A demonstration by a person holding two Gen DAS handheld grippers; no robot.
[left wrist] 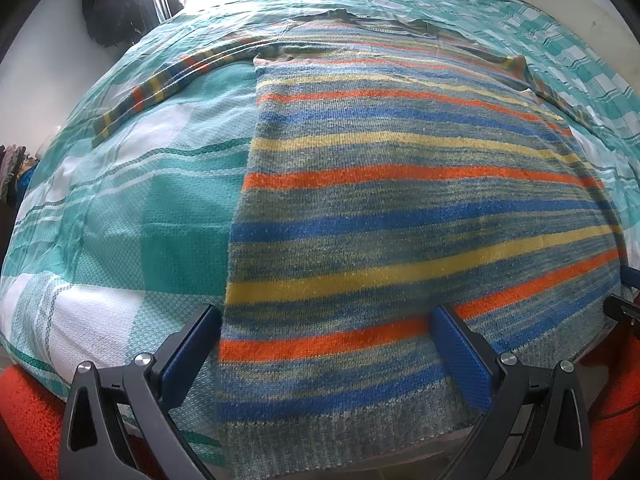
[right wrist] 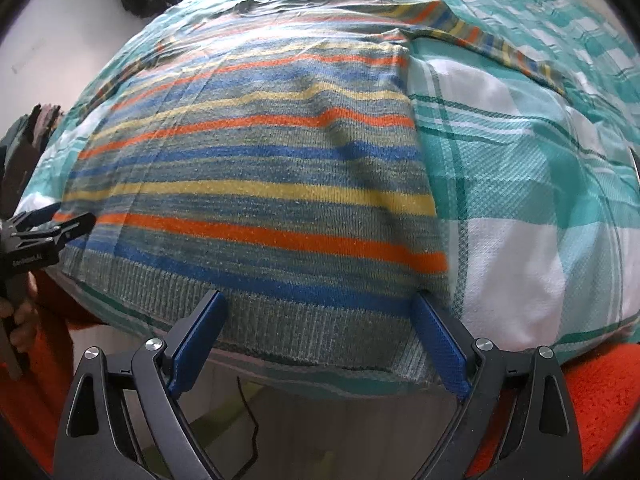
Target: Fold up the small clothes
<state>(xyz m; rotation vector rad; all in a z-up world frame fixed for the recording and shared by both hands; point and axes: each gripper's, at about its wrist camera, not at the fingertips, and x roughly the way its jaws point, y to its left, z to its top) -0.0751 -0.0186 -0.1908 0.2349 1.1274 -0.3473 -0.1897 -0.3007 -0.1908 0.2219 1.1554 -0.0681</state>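
Observation:
A knit sweater (left wrist: 400, 208) with orange, blue and yellow stripes lies flat on the bed, hem toward me. It also shows in the right wrist view (right wrist: 260, 184). Its left sleeve (left wrist: 160, 92) stretches out to the left; its right sleeve (right wrist: 492, 44) stretches out to the right. My left gripper (left wrist: 326, 316) is open over the hem's left corner. My right gripper (right wrist: 320, 300) is open over the hem's right corner. The left gripper also appears at the left edge of the right wrist view (right wrist: 52, 228).
The bed has a teal and white plaid cover (left wrist: 132, 216), which also shows in the right wrist view (right wrist: 520, 184). An orange fleece (right wrist: 596, 408) is near the bed's front edge. A dark cable (right wrist: 248, 420) lies on the floor below. Dark clothes (left wrist: 112, 4) hang by the bright window.

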